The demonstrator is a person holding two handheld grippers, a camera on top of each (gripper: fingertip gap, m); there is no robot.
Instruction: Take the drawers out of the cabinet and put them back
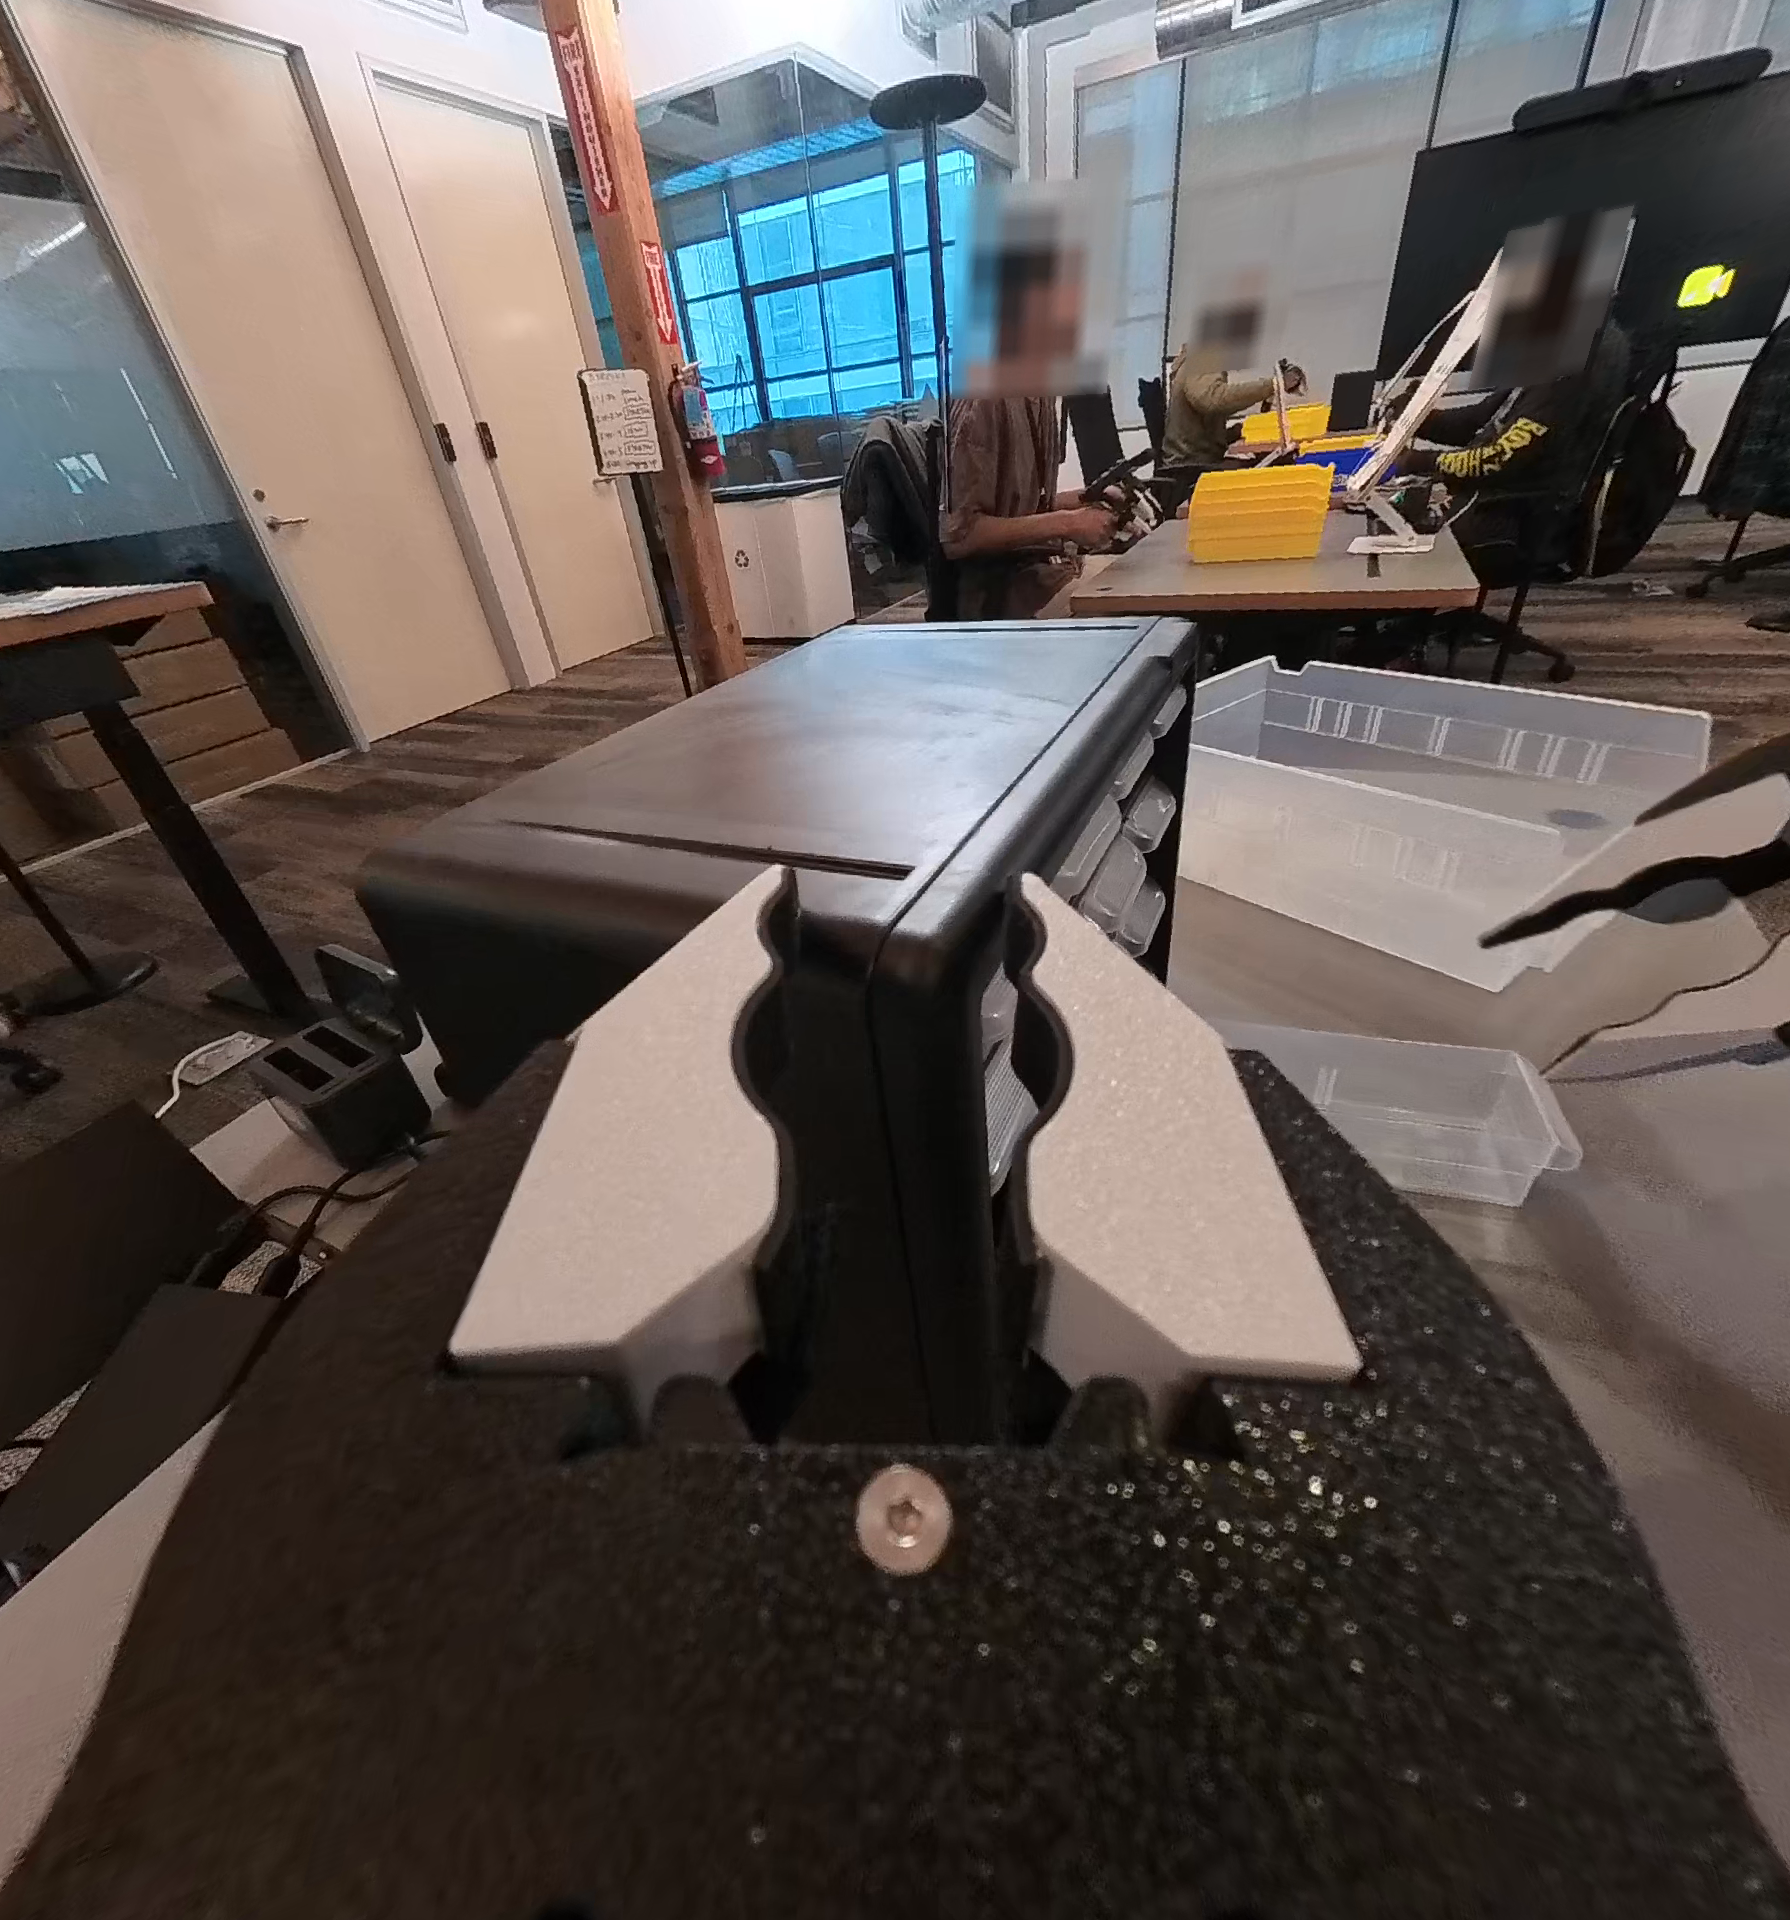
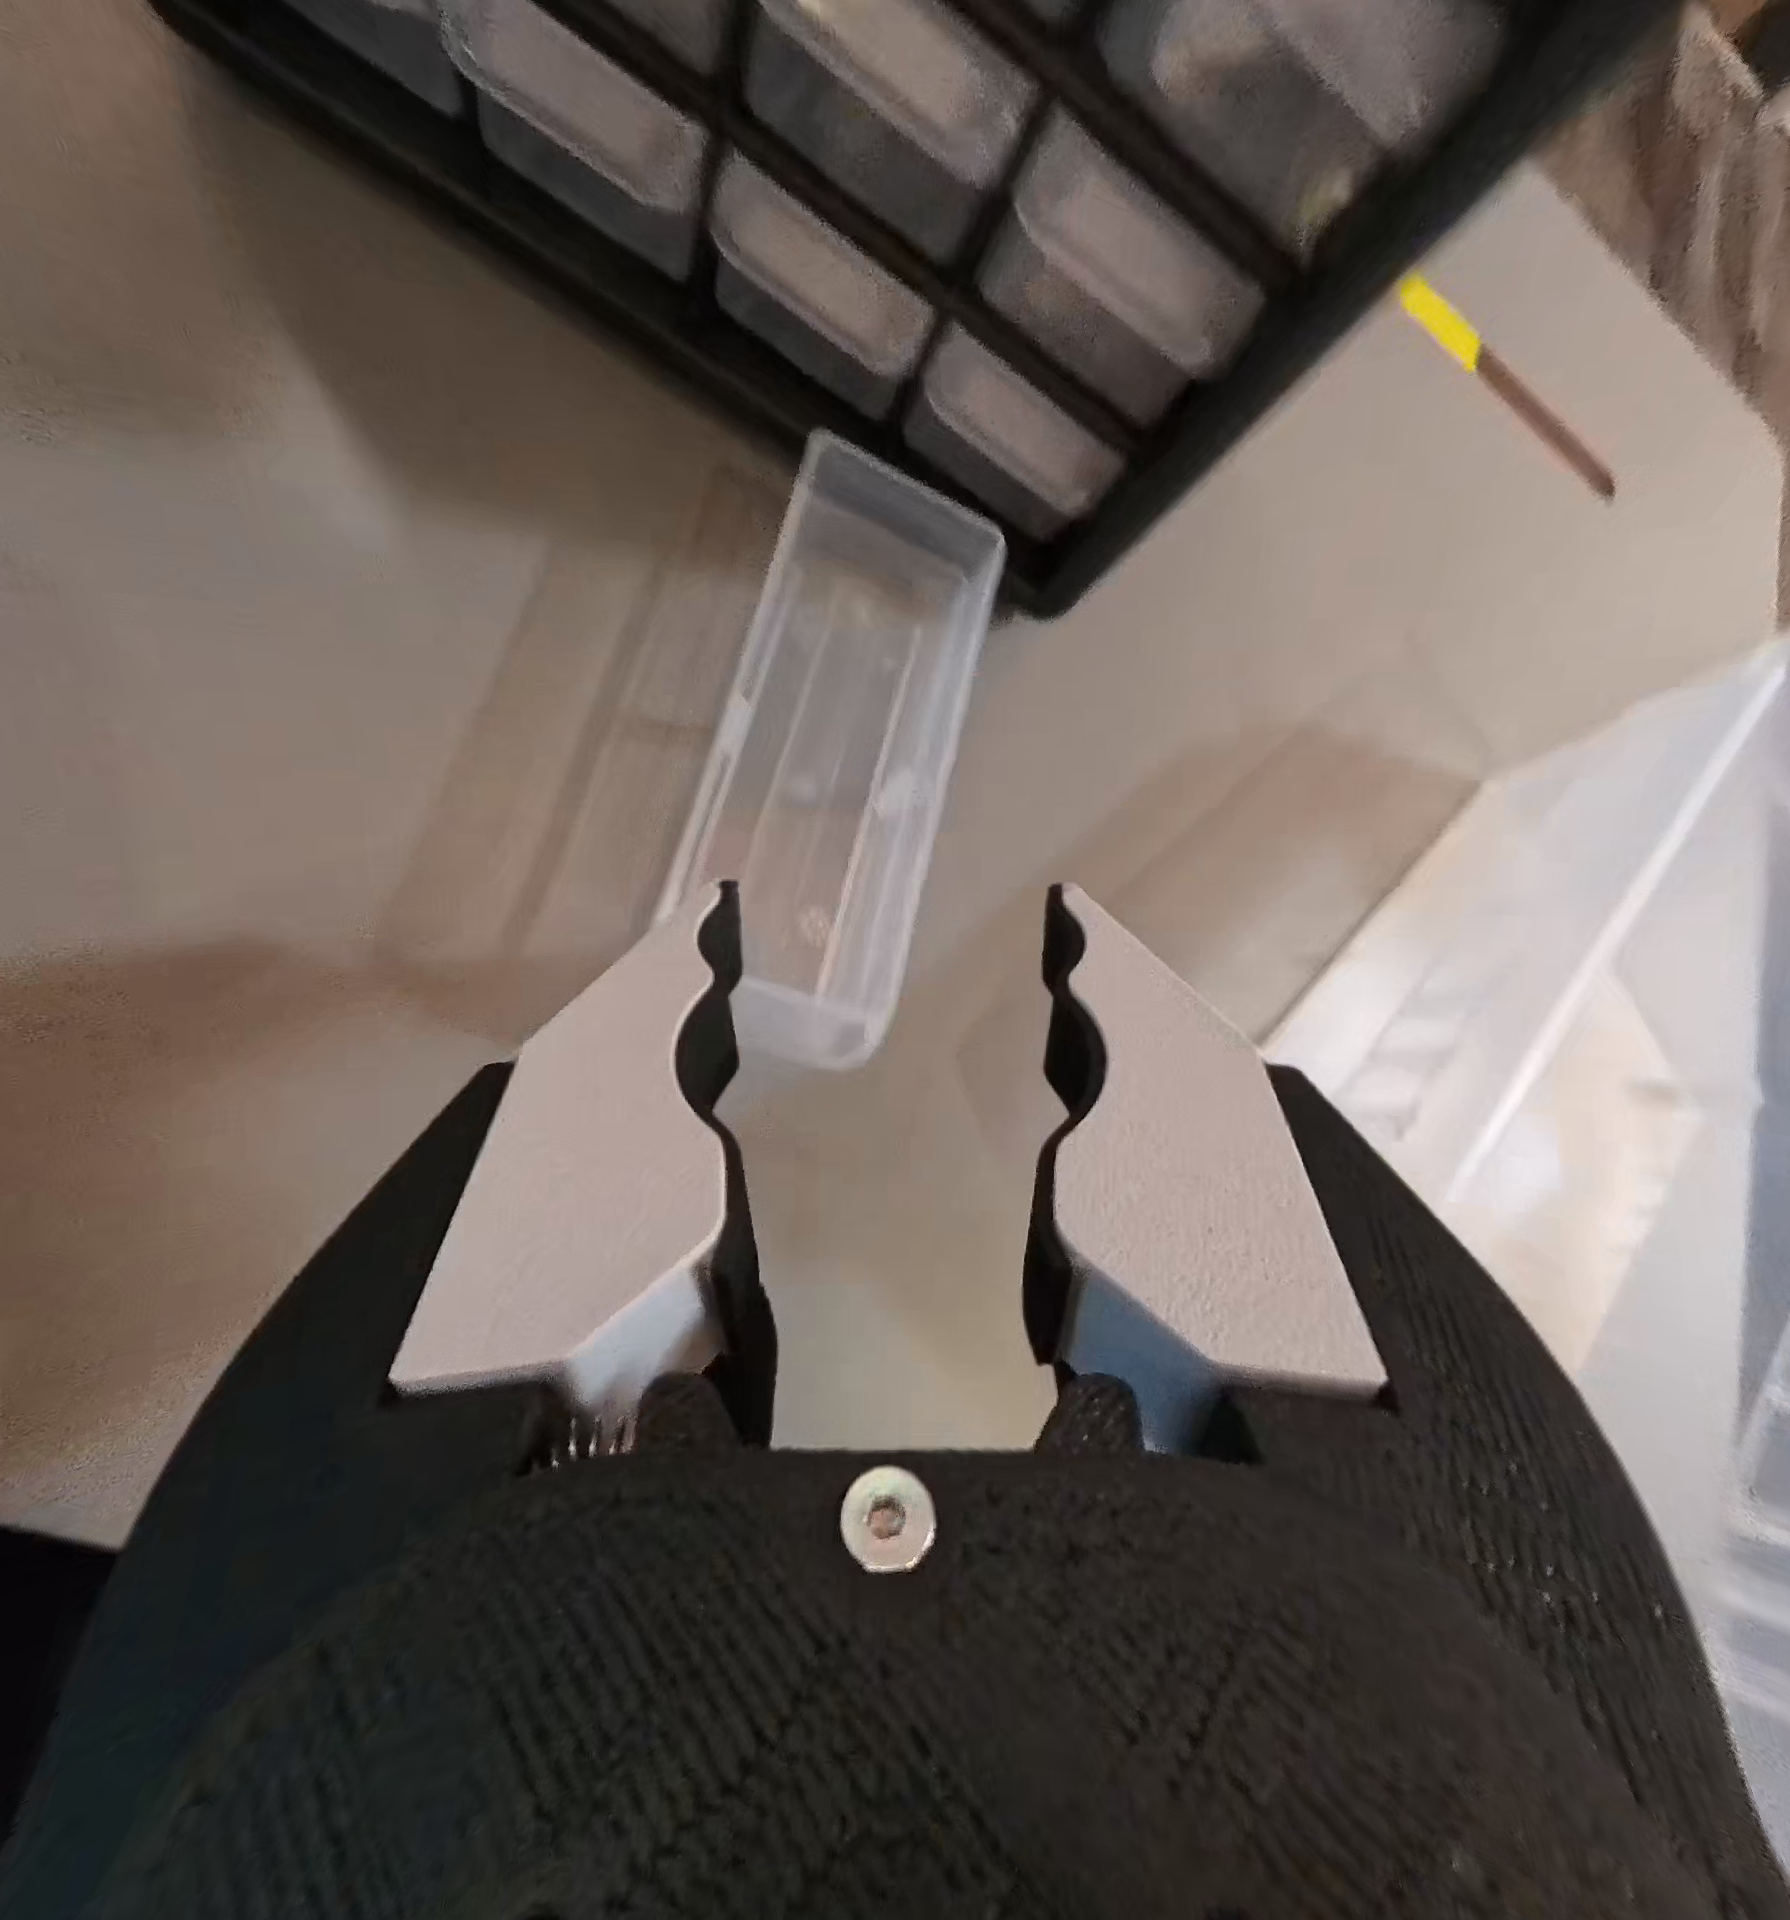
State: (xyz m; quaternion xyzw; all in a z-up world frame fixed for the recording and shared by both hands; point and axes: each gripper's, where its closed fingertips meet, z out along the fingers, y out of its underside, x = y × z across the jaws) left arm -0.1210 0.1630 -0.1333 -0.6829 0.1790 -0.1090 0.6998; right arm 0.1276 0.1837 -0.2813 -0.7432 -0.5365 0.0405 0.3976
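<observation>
Clear, apparently empty drawer [image 2: 829, 748]

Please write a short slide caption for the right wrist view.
Open right gripper above a clear drawer lying on the table before the black cabinet.

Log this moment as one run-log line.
left claw: shut on black cabinet corner | right claw: open, empty, above small clear drawer lying on table
</observation>
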